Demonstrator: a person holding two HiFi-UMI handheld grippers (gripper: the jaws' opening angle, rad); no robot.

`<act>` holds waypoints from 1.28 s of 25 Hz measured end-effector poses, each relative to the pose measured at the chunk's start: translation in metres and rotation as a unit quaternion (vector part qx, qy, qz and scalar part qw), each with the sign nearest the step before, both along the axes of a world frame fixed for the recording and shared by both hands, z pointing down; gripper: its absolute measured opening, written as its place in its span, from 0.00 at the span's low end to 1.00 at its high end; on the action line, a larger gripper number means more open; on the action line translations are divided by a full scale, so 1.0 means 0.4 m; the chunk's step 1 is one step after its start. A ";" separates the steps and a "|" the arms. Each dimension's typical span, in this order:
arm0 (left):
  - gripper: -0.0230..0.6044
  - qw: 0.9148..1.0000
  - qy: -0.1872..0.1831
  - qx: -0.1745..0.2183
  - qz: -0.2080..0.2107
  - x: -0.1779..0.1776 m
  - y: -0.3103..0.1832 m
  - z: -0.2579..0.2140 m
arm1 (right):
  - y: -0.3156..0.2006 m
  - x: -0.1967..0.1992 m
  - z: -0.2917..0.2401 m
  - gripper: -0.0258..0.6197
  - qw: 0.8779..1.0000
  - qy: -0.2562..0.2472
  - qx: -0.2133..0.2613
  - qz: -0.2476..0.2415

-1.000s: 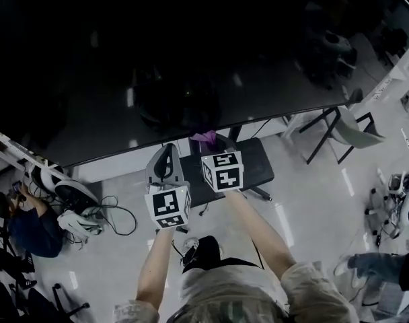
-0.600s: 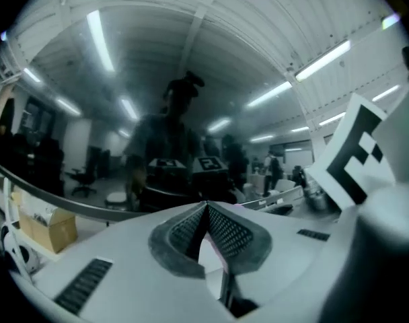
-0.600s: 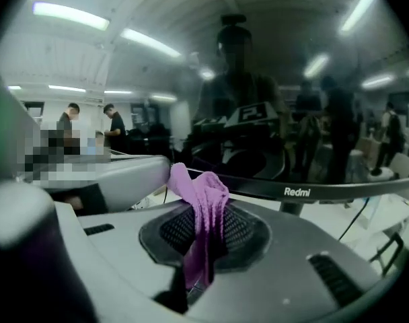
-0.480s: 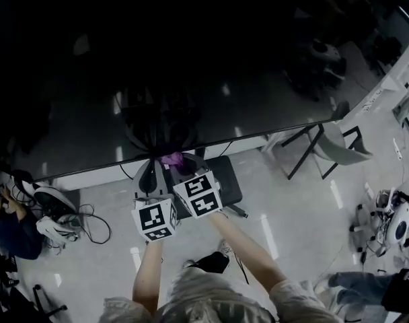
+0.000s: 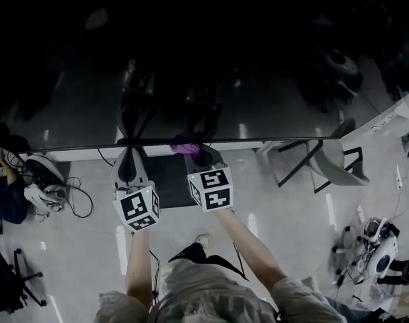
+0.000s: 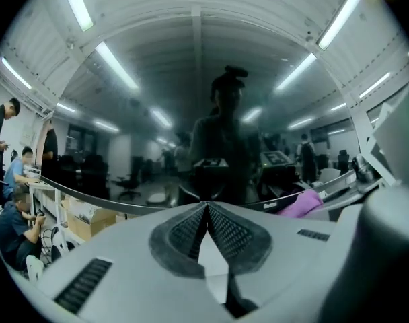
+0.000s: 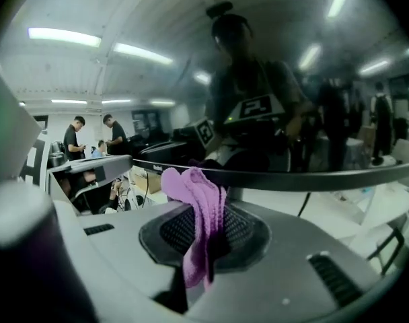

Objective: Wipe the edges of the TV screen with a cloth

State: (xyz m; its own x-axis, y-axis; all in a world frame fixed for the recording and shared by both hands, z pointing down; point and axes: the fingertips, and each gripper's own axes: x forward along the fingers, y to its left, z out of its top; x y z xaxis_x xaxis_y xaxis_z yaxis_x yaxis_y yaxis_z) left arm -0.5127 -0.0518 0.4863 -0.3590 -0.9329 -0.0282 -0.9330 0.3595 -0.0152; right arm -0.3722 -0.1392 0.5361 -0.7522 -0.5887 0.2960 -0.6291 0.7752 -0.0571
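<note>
Right hand-held gripper (image 7: pixel 214 241): jaws clamped on a crumpled purple fabric cloth (image 7: pixel 194 194). The cloth stands up between the pads at the lower edge of the large black glossy TV screen (image 5: pixel 191 79). Left hand-held gripper (image 6: pixel 208 210): jaws pressed together, nothing between them, tips just below the same edge, left of the cloth.

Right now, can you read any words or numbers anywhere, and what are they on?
No text here is clear enough to read.
Logo on the bottom edge of the TV: too small and blurred to read.
Marker cubes: only black-and-white square patterns, no letters or numbers.
Purple cloth: no label shows.
</note>
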 end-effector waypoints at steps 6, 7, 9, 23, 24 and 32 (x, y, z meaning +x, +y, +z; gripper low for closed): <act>0.06 1.000 0.004 -0.020 -0.003 0.186 -0.020 -0.008 | -0.052 0.219 -0.039 0.12 1.000 -0.008 0.007 0.017; 0.06 1.000 0.002 -0.021 -0.006 0.217 -0.028 -0.012 | -0.064 0.252 -0.043 0.12 1.000 -0.012 0.005 0.017; 0.06 1.000 -0.003 -0.020 -0.012 0.274 -0.047 -0.018 | -0.095 0.313 -0.046 0.12 1.000 -0.019 0.003 0.019; 0.06 1.000 0.005 0.006 -0.016 0.910 -0.296 -0.027 | -0.361 0.904 -0.042 0.12 1.000 -0.009 0.018 0.003; 0.06 1.000 0.003 0.007 -0.009 0.959 -0.316 -0.030 | -0.382 0.950 -0.042 0.12 1.000 -0.008 0.021 0.007; 0.06 0.999 -0.014 -0.001 0.048 1.220 -0.444 -0.040 | -0.478 1.175 -0.046 0.12 0.999 -0.013 0.040 0.032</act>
